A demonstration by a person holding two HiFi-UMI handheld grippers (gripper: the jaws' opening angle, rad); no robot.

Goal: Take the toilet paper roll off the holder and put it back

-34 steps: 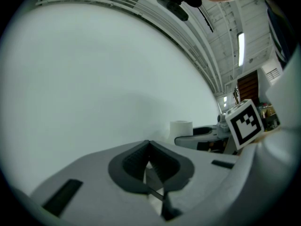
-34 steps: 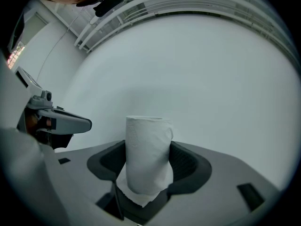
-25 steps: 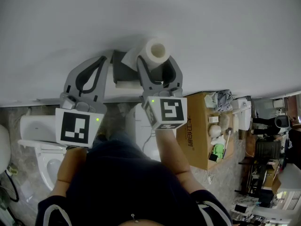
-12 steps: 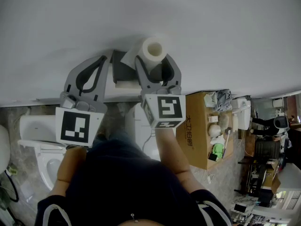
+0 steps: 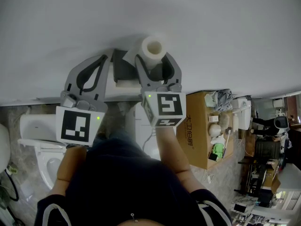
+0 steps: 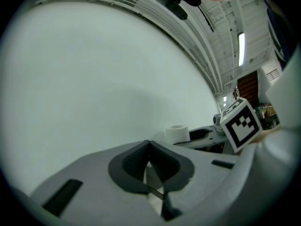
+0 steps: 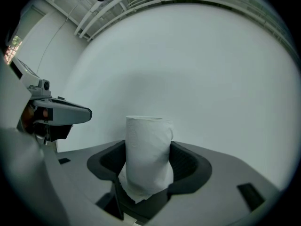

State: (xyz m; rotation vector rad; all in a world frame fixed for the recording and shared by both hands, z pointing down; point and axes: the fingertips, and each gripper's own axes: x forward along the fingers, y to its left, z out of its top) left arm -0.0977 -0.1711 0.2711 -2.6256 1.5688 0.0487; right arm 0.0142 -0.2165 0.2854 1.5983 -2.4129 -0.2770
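Two hand-held grippers face a white wall (image 5: 211,32), seen from the head view and from each gripper's own view. The right gripper (image 7: 149,166) has its jaws clamped on the toilet paper roll (image 7: 148,149), one ribbed pad against each side of the wound paper. The roll stands upright, its open core end facing up, off the grey holder (image 5: 123,68) and just to the right of it in the head view. Whether roll and holder touch cannot be told. A loose sheet end hangs from the roll's lower part, in front of the jaws. The left gripper (image 6: 148,149) has its jaws together with nothing between them, and sits to the left of the holder.

Handling, as judged from the frames: the roll is likely light, and soft over a hollow core, so it yields under the pads instead of slipping. The outer layers are fragile and may tear or unwind if dragged against the holder. The best hold appears to be the present one, across the outside of the roll at about mid-height, leaving both core ends free. Too hard a squeeze could flatten the core and hinder sliding it back on. The trailing sheet may snag and should be kept clear of the holder.
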